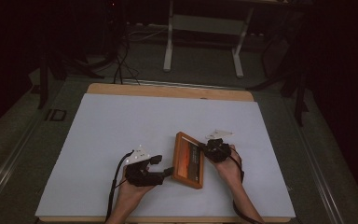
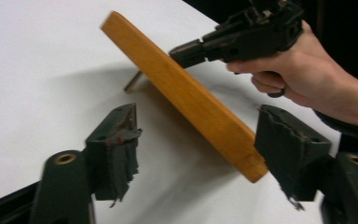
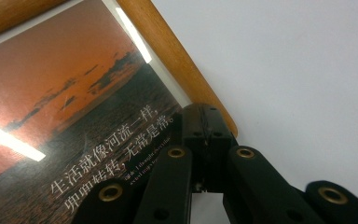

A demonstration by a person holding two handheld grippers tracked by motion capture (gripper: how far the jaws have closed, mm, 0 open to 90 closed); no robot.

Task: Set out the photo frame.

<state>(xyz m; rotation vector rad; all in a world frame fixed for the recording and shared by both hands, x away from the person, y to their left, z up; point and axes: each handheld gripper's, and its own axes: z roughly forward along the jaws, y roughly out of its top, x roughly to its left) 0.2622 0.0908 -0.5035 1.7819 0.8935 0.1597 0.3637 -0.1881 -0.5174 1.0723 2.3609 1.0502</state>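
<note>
The frame (image 1: 189,160) sits on the white sheet (image 1: 121,126) that covers the table (image 1: 168,91), toward its near edge and a little right of centre; it holds a sunset picture with lines of white characters, seen in the right gripper view. In the left gripper view the frame is tilted, its wooden edge (image 2: 186,95) raised off the sheet, with a thin strut (image 2: 133,81) showing under it. The right gripper (image 1: 204,150) meets the frame from the right; its 2 jaws are pressed together, tips against the frame's wooden rim (image 3: 177,60), and whether they pinch the rim cannot be told. The left gripper (image 1: 167,171) lies just left of the frame, at its near corner; its 2 jaws stand wide apart, the frame's corner between them, one pad (image 2: 279,140) close beside the wood, the other well clear; they grip nothing.
</note>
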